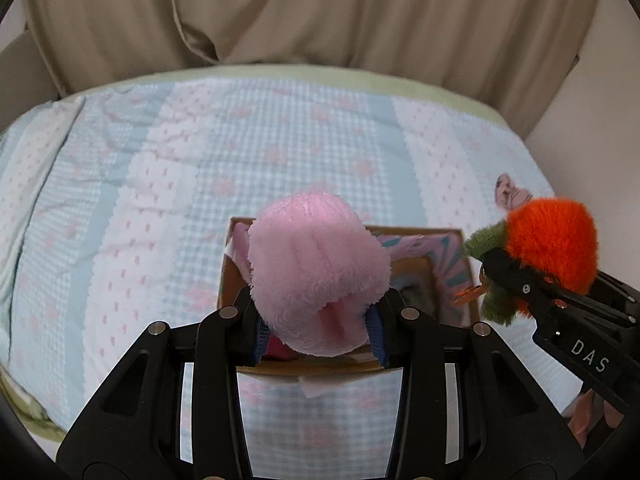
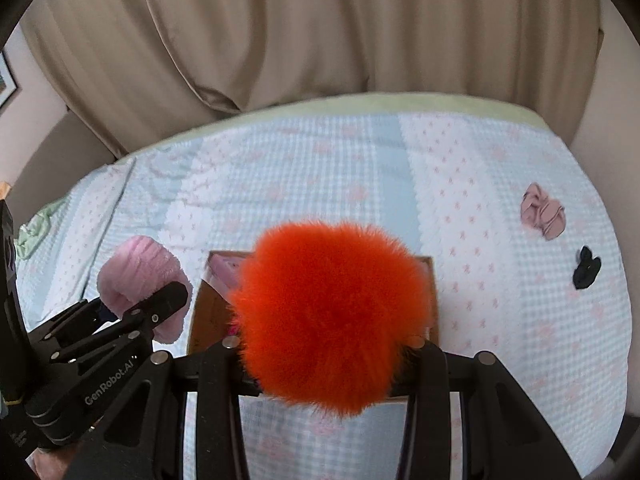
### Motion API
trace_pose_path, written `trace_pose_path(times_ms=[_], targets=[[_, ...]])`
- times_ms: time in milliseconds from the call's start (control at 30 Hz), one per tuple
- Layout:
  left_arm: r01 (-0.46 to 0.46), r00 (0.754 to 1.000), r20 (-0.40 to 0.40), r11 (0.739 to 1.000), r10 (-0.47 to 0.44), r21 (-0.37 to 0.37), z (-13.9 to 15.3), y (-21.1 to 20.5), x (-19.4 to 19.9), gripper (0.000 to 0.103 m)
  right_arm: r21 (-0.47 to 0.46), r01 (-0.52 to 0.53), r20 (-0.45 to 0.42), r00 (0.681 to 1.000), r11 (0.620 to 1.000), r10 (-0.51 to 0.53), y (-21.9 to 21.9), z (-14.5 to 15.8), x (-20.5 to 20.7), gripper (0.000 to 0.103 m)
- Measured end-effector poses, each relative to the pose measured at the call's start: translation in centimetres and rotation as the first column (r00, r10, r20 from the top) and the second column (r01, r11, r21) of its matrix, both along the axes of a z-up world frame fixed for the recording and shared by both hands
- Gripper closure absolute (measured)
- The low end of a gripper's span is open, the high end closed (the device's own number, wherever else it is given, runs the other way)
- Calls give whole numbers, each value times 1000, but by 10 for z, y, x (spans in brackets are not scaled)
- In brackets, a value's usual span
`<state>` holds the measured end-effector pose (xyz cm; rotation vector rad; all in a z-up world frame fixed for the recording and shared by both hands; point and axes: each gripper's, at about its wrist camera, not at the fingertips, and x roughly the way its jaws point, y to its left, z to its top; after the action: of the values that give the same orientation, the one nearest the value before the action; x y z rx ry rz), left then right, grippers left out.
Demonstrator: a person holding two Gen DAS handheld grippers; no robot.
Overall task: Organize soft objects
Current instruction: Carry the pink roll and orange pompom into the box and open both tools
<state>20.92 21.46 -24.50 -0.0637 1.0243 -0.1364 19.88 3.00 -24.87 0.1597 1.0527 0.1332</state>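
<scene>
My left gripper (image 1: 320, 334) is shut on a fluffy pink plush (image 1: 318, 270), held over an open cardboard box (image 1: 228, 280) on the bed. That pink plush (image 2: 140, 276) also shows at the left of the right wrist view, in the left gripper (image 2: 132, 308). My right gripper (image 2: 324, 354) is shut on a furry orange plush (image 2: 332, 316) that hides most of the box (image 2: 434, 300) below it. In the left wrist view the orange plush (image 1: 554, 240), with green leafy parts, hangs in the right gripper (image 1: 496, 280) beside the box's right edge.
A light blue and pink patterned bedspread (image 2: 360, 168) covers the bed, with a beige curtain (image 2: 320, 32) behind. A pink cloth item (image 2: 542, 210) and a small black item (image 2: 586, 268) lie at the right. The box has a pink and teal lining (image 1: 448, 248).
</scene>
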Motion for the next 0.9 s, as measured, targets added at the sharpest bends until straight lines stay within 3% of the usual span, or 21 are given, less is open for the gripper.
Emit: trace_pose_path(times_ms=[367,600,800,867,900], targets=[[52,985,-165,999,-49,14,-77,6,55,67,24,22,-208,978,999,-16,8,-77,60,66],[98,951,-298,995,-83,35,-140,-3,84,67,49,39,-344,939,998,-20,7,-133,88,66],[146,927,-356,988,-121,45,-170,-16,87,67,72,68,-405,914,995,-33,1,-154,98,66],[156,925,-358,986,-129,49,-170,-19,87,62,82,74,-418,908,994,-33,-1,-157,102,66],[161,925,-356,986,-133,52,-169,-21,87,41,85,76,-422,906,994,-33,-1,-157,104,64]])
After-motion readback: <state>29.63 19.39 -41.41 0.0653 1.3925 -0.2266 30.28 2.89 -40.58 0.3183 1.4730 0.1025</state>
